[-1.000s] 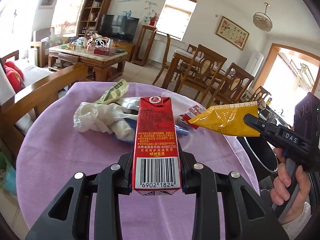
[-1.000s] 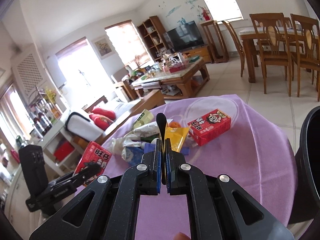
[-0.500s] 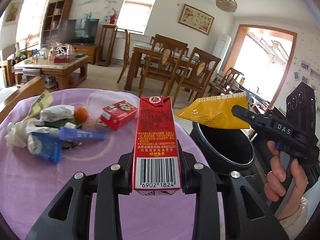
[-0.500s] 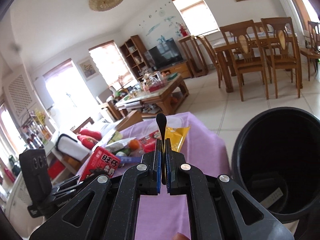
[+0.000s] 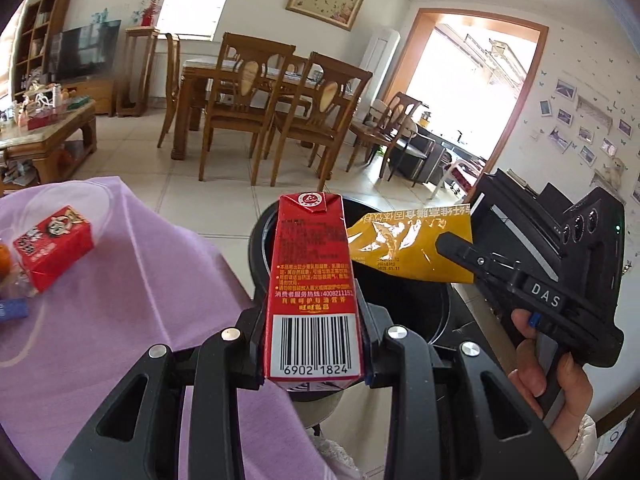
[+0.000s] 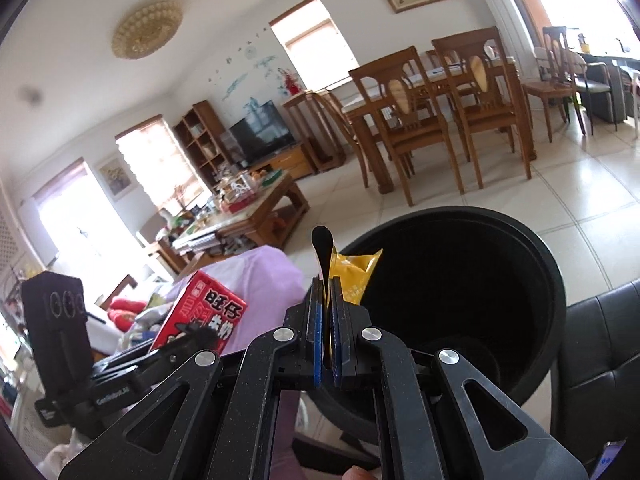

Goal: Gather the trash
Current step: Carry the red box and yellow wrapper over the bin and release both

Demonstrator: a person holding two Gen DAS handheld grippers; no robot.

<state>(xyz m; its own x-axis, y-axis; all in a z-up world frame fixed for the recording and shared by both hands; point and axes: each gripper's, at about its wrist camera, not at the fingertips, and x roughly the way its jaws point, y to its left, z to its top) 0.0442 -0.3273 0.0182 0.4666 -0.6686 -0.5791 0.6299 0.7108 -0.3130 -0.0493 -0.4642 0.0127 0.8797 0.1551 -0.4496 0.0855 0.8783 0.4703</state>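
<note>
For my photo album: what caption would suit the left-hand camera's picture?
Left gripper clamps a red carton and the right gripper pinches a yellow wrapper above the black bin.

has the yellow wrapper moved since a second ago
Yes. The yellow wrapper, pinched in the right hand-held gripper, has gone from over the purple tablecloth to over the black bin.

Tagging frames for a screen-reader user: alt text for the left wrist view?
The left gripper clamps an upright red drink carton over a black trash bin, beside the right gripper pinching a yellow wrapper. A second red carton lies on the purple tablecloth at left, with dining chairs behind.
</note>
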